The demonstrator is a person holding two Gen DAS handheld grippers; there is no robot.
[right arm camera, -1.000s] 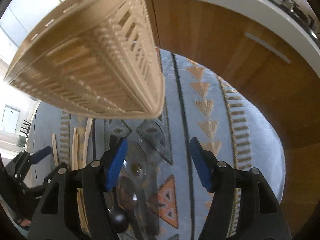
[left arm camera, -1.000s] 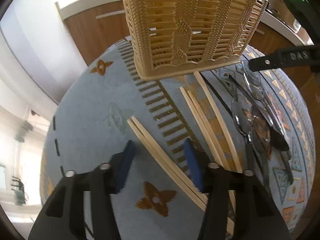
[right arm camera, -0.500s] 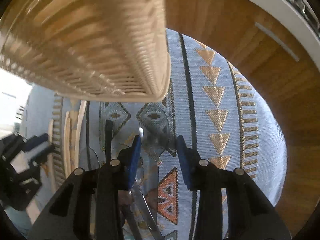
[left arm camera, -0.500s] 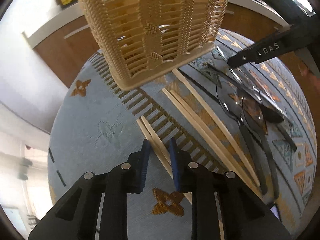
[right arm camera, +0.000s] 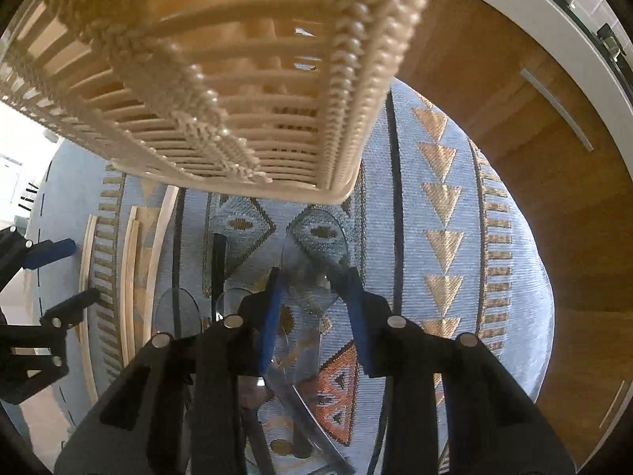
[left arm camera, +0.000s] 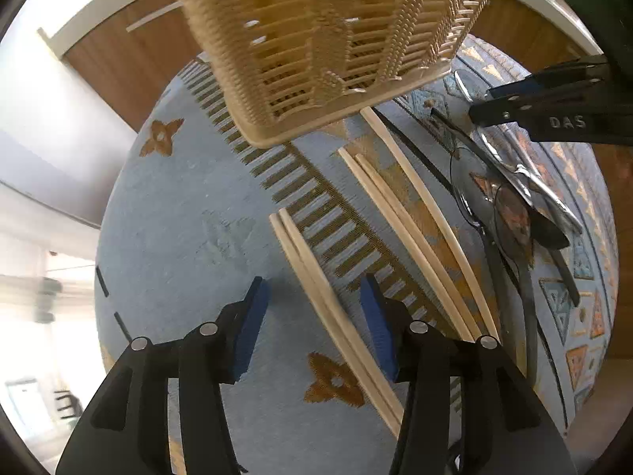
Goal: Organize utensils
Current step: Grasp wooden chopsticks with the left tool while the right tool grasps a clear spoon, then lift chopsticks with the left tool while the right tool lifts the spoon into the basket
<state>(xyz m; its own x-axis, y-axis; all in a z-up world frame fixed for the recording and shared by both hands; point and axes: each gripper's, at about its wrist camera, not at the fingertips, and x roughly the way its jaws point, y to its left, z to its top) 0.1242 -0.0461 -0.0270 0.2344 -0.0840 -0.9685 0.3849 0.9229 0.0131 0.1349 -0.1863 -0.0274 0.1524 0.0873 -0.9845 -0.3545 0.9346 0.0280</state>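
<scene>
Grippers over utensils beside the basket (left arm camera: 316, 39)
Left gripper (left arm camera: 314, 297) gaped wide astride chopsticks (left arm camera: 312, 277); right gripper (right arm camera: 314, 289) stood narrow around a clear spoon (right arm camera: 316, 245).

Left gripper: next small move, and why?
Probably close the left gripper on the chopstick pair. Its jaws are open and straddle the pair, which lies flat on the tablecloth between the blue pads. The basket stands just beyond, so a grip here would likely set up the lift toward it.
</scene>
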